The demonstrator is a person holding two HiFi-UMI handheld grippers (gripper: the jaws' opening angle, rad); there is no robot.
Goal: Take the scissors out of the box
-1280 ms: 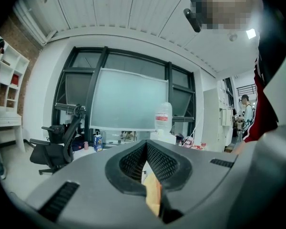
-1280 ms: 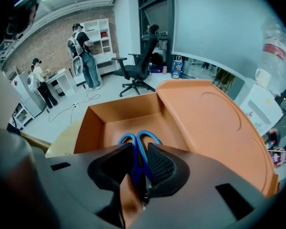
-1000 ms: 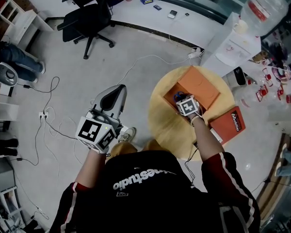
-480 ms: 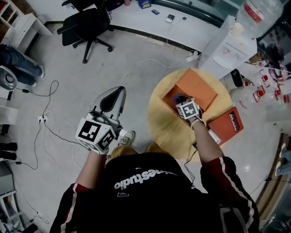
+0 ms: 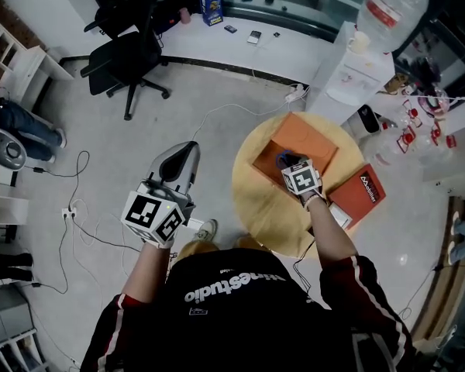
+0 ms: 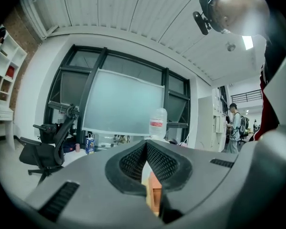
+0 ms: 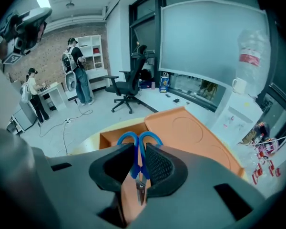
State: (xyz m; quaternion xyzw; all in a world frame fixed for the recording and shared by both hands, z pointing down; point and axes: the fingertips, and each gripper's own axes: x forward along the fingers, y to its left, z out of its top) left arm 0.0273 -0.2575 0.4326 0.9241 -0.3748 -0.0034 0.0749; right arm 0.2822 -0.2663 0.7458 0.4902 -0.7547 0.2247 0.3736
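Note:
My right gripper (image 5: 287,161) hangs over the open orange box (image 5: 273,149) on the round wooden table (image 5: 263,208). It is shut on the blue-handled scissors (image 7: 136,162), pinched just below the finger loops; the loops point away and the blades point back toward the gripper body. In the right gripper view the scissors are clear of the box (image 7: 115,138), whose lid (image 7: 195,132) lies open behind. My left gripper (image 5: 184,152) is held level over the floor, left of the table. Its pads (image 6: 157,161) meet at the tips with nothing between them.
A red book (image 5: 356,194) lies at the table's right edge. A water dispenser (image 5: 349,60) stands behind the table. An office chair (image 5: 128,60) and loose cables (image 5: 77,208) are on the floor at left. Two people (image 7: 78,70) stand by far shelves.
My right gripper has risen over the box with the scissors in its jaws. The left gripper has barely moved.

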